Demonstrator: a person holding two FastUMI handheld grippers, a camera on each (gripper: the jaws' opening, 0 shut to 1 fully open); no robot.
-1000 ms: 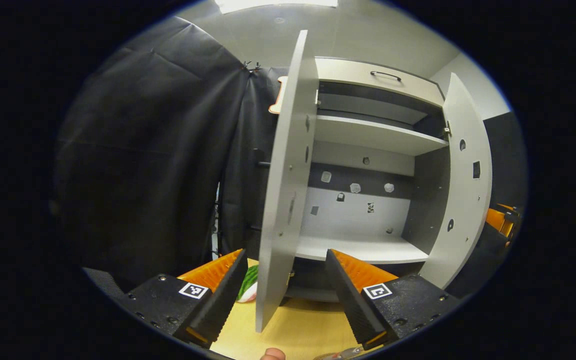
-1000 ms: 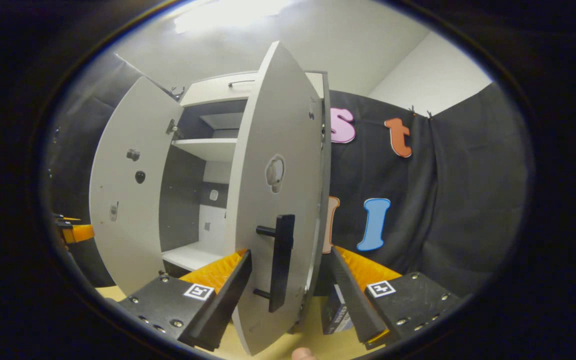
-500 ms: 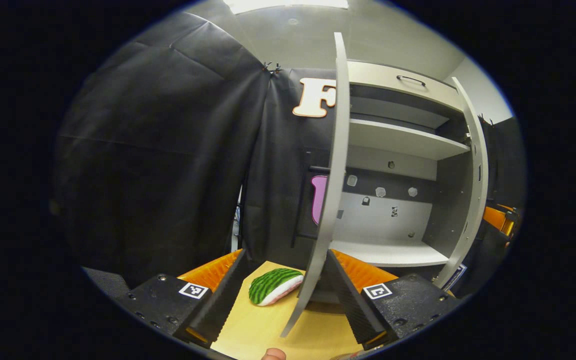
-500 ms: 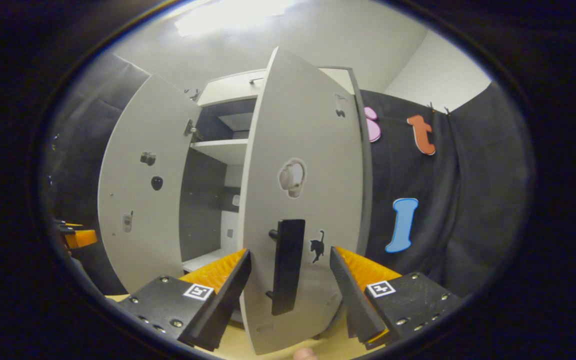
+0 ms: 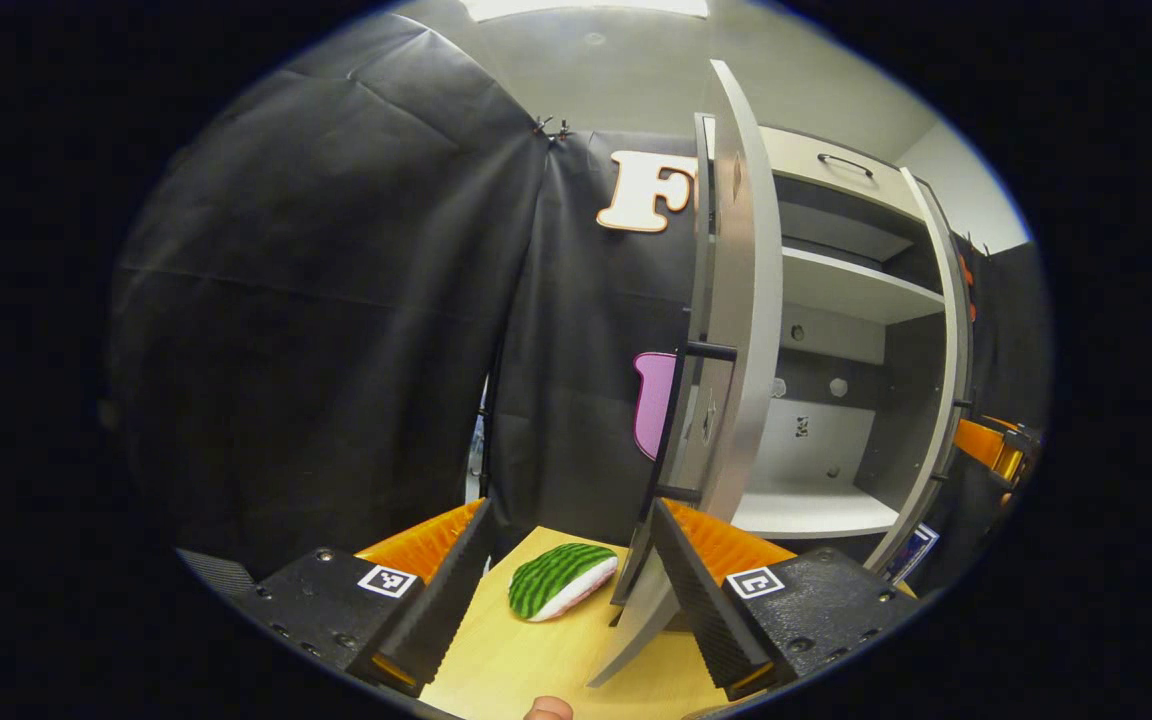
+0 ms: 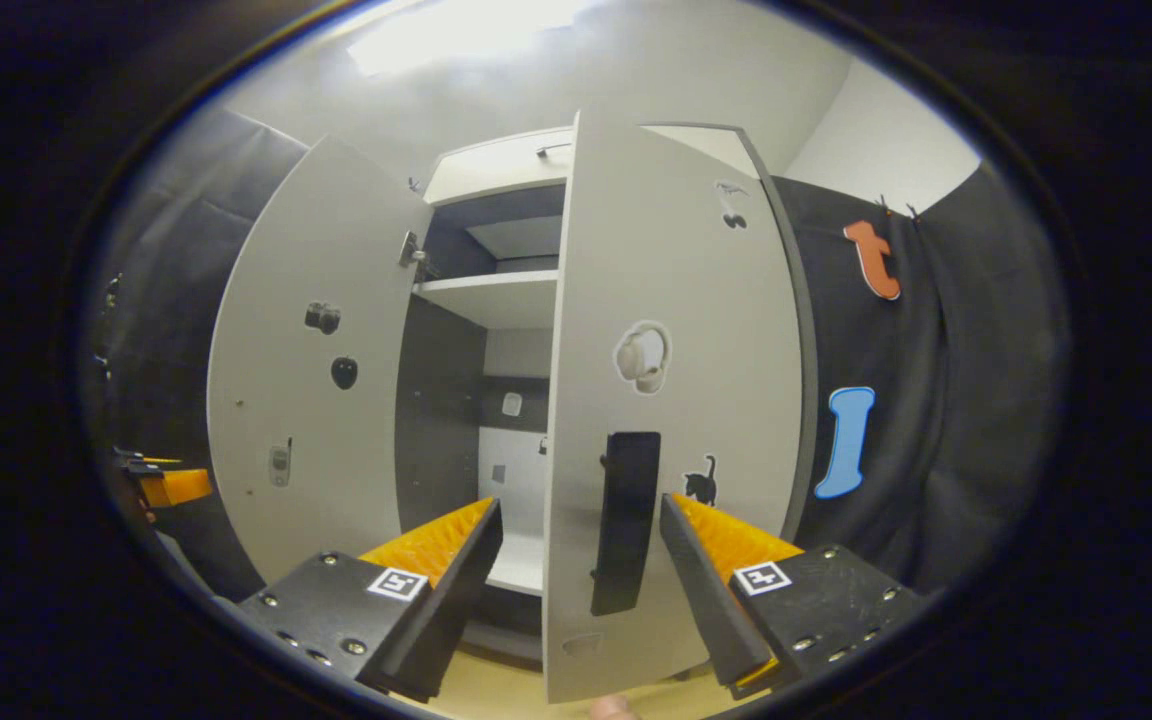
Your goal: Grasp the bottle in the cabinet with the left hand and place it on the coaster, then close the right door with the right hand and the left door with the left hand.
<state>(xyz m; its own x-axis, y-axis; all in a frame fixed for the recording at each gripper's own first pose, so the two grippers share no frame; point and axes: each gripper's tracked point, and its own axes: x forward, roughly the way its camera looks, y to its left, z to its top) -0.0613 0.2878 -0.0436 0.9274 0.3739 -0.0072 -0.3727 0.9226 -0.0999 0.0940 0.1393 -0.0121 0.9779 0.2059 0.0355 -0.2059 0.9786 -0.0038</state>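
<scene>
Your right gripper (image 6: 581, 590) gapes wide, the right door (image 6: 676, 400) handle (image 6: 626, 520) between its fingers; your left gripper (image 5: 568, 595) gapes wide beside the left door (image 5: 736, 340).

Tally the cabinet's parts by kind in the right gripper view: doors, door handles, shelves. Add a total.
Doors: 2, left door and right door
Door handles: 1, the black handle on the right door
Shelves: 2, upper shelf and lower shelf
Total: 5
</scene>
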